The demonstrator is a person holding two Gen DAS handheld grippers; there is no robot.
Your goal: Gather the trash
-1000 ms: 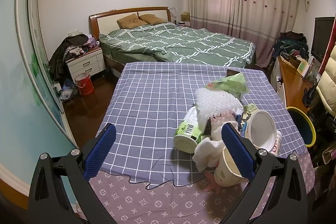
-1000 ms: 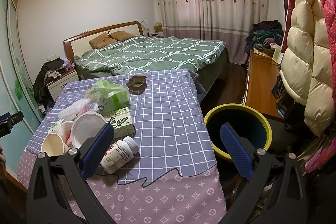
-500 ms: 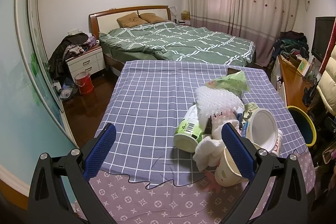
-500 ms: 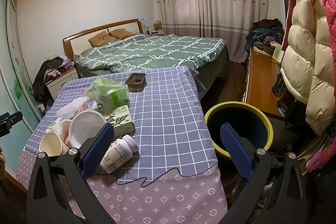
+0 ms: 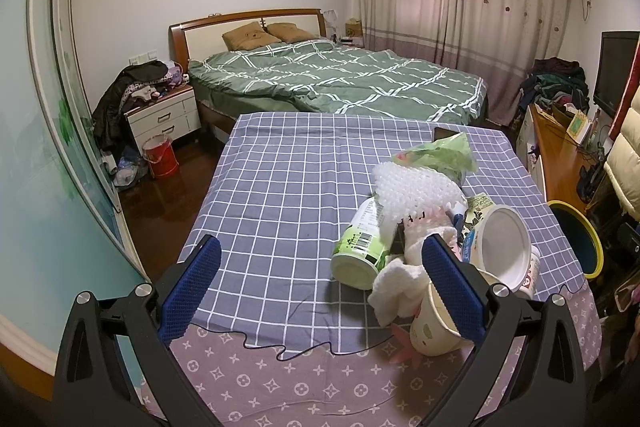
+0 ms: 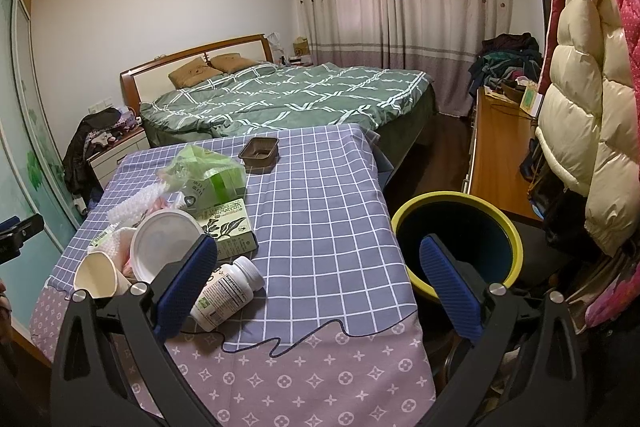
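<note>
Both grippers, left and right, jaws spread, empty. Trash pile on desk, right side; pill bottle nearest. Yellow-rimmed bin beside desk edge.

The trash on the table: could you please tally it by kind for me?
Bottles: 2, green, white
Cups and tubs: 2, paper cup, white tub
Wraps and bags: 2, bubble wrap, green bag
Boxes: 1, leaf box
Trays: 1, brown tray
Total: 8
</note>
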